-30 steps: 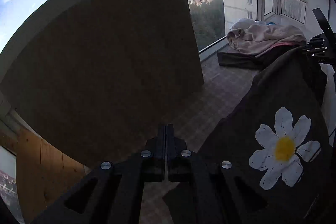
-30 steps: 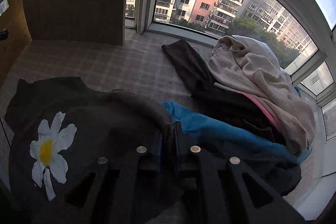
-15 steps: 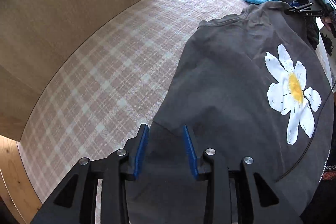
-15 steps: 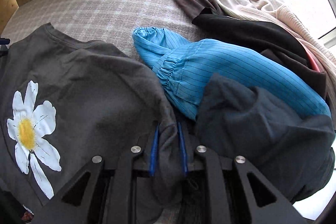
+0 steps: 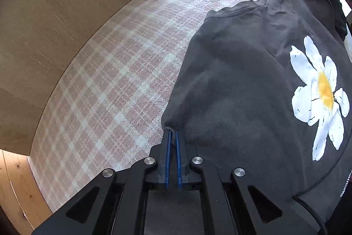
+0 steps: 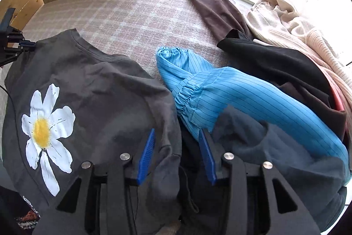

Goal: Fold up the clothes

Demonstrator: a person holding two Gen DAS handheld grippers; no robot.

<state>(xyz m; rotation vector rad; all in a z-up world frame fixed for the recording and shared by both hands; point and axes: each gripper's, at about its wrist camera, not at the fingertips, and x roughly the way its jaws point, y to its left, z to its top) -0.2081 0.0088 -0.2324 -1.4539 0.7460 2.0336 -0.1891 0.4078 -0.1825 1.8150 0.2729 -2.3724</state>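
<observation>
A dark grey T-shirt with a white and yellow daisy print lies spread on the plaid cloth surface. My left gripper is shut on the shirt's near left edge, its blue pads almost touching with fabric pinched between them. In the right wrist view the same shirt lies at the left. My right gripper stands open over the shirt's right sleeve, with loose fabric between its blue pads. The left gripper shows at the shirt's far left corner.
A pile of clothes sits right of the shirt: a blue striped garment, a dark slate one, a black one, a brown one and a cream knit. A wooden panel bounds the surface at the left; windows stand behind.
The shirt came down from hanging to lying flat. My left gripper opened, then shut on the shirt's edge. My right gripper, shut on the sleeve before, has opened.
</observation>
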